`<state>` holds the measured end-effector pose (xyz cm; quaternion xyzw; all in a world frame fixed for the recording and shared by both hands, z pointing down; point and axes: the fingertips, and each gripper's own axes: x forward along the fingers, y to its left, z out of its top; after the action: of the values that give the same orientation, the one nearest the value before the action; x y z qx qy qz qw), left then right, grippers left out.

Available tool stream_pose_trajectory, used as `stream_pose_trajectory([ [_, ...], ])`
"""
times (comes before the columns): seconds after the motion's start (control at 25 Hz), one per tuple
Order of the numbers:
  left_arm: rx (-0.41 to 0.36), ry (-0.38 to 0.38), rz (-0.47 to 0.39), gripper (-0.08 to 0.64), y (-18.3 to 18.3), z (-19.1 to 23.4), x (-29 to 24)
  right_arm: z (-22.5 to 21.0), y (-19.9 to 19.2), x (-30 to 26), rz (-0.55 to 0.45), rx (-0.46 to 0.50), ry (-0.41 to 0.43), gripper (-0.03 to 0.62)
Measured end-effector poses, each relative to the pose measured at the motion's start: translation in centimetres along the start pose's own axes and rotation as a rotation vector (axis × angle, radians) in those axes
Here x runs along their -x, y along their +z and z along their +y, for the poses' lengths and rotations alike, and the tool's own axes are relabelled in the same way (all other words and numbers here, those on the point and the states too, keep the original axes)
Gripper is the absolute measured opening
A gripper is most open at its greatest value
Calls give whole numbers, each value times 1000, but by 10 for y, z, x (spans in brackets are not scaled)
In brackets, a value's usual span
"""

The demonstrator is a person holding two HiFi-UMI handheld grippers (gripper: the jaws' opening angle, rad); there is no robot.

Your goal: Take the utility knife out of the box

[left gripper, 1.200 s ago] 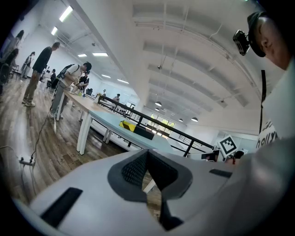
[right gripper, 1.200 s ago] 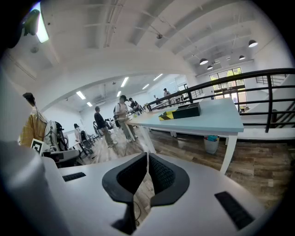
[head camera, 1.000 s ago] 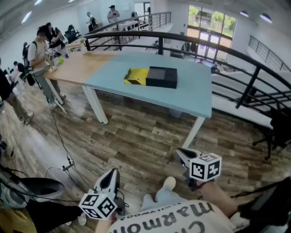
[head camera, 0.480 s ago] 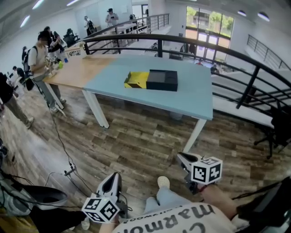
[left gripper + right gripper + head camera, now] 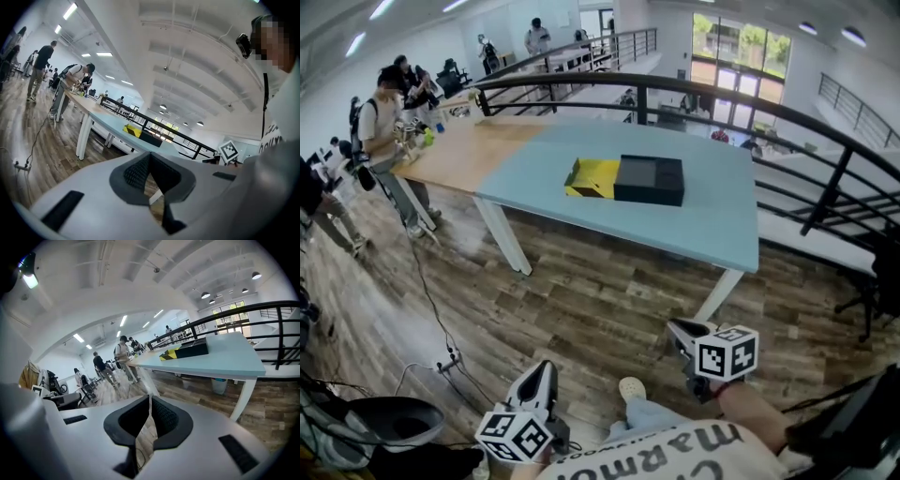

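Note:
A black box (image 5: 650, 179) with a yellow flap (image 5: 592, 178) lies on the light blue table (image 5: 581, 148), well ahead of me. The same box (image 5: 149, 138) shows small in the left gripper view, and the box (image 5: 192, 349) appears on the table in the right gripper view. The utility knife is not visible. My left gripper (image 5: 542, 376) hangs low over the wooden floor, jaws shut and empty. My right gripper (image 5: 675, 327) is also low near the table's front leg, shut with nothing in it.
A black railing (image 5: 787, 122) runs behind and right of the table. A wooden table (image 5: 455, 145) joins the blue one at the left, with people (image 5: 380, 112) standing by it. Cables (image 5: 431, 309) lie on the floor at the left. A black chair (image 5: 877, 272) stands at right.
The table and box have come closer and lower in the head view. Both grippers moved forward with me, still shut.

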<state>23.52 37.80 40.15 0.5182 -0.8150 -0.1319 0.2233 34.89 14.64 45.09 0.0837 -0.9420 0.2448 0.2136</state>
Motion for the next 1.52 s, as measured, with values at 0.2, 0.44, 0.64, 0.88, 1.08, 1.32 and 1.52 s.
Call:
stream_pose_trajectory([
  [0.2,12,27,-8,2,28,24,-56,-18,49,-58,10,23,36,43],
  [0.44,11,33,-23,2,62,43,-124,-44,106,-117,17,44,57,43],
  [0.64,24,39,-22,2,73,55,-178,-72,135,-155,32,55,71,43],
  [0.88,26,30,-23,2,82,60,-223,-102,150,-185,40,28,71,43],
  [1.08,24,47,7,2,79,65,-234,-108,148,-205,59,-2,98,43],
  [1.32,46,78,20,2,84,83,-241,-109,147,-228,92,-39,108,43],
  [1.52,63,55,38,2,91,98,-271,-119,155,-246,104,-52,85,43],
])
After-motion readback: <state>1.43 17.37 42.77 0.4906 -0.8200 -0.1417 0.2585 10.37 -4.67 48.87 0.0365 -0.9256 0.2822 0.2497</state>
